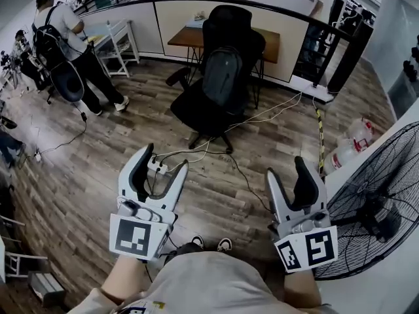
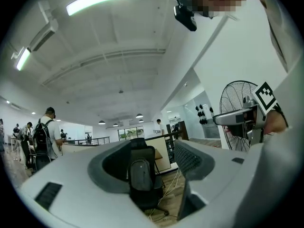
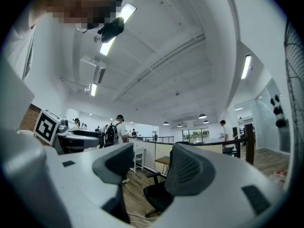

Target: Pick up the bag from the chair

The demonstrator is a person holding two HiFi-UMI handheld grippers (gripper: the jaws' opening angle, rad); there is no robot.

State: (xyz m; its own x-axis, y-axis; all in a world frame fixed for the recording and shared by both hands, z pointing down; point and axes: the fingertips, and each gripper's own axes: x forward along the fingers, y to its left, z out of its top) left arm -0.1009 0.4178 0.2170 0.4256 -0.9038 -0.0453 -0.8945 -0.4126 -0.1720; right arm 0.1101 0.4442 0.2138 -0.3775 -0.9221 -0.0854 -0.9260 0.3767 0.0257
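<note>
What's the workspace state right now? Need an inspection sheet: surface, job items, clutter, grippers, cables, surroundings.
Surface: wood plank floor, open between the person and the chair.
Job's things: grey bag upright on the black office chair, leaning on its backrest, untouched.
Clutter: plastic bottles on the floor beside the fan.
Grippers: left gripper and right gripper both open, nothing between the jaws, well short of the chair.
Cables: white and black cables trail across the floor in front of the chair.
Surroundings: floor fan at right, wooden desk behind the chair, person standing at left.
</note>
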